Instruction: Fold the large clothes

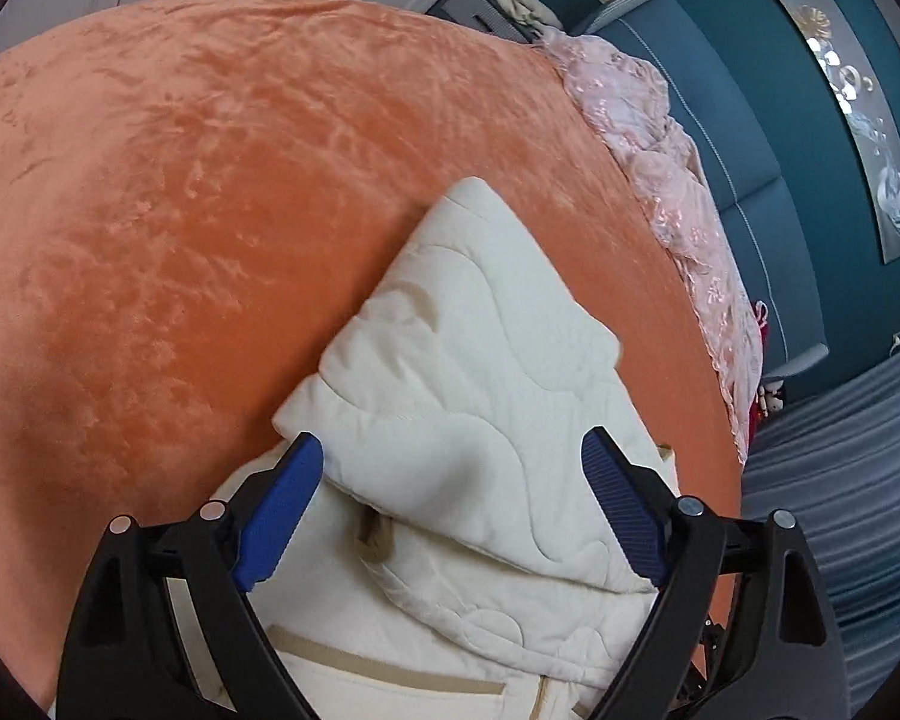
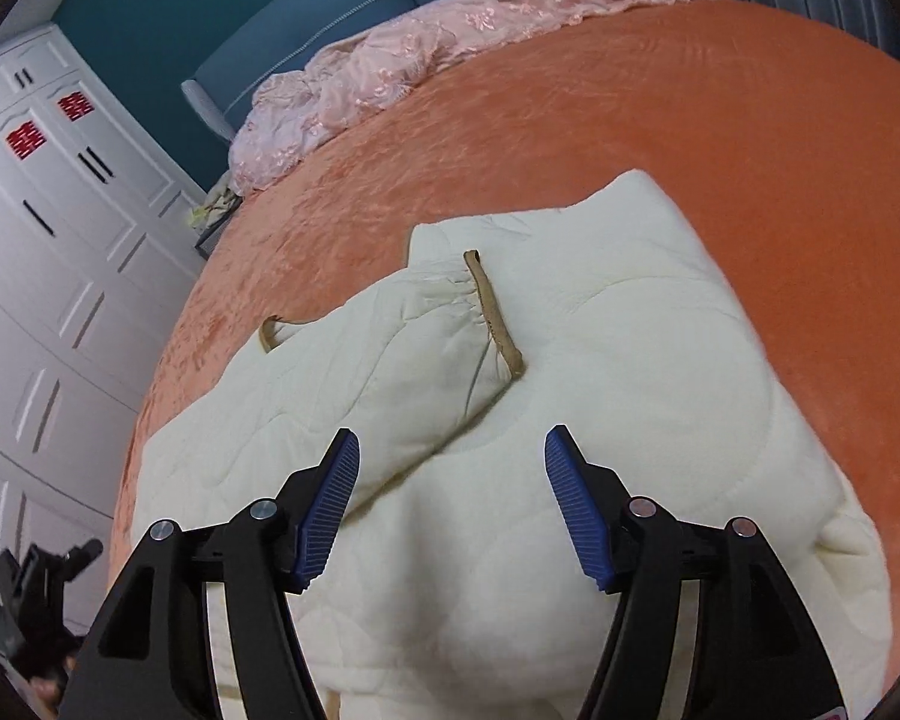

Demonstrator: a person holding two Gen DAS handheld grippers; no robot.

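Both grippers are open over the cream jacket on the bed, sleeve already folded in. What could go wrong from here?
1. The folded sleeve lies loose on the cream jacket; a careless grab by the right gripper may drag it open.
2. The padding looks thick, so the left gripper might pinch only the top layer.
3. The plush orange bedspread could bunch under a dragged jacket.

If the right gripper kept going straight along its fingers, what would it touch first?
Most likely the cream quilted jacket: the right gripper, jaws open and empty, points down at the fabric beside the folded-in sleeve with its tan cuff. Depth is unclear, but nothing shows between the fingertips and the cloth.
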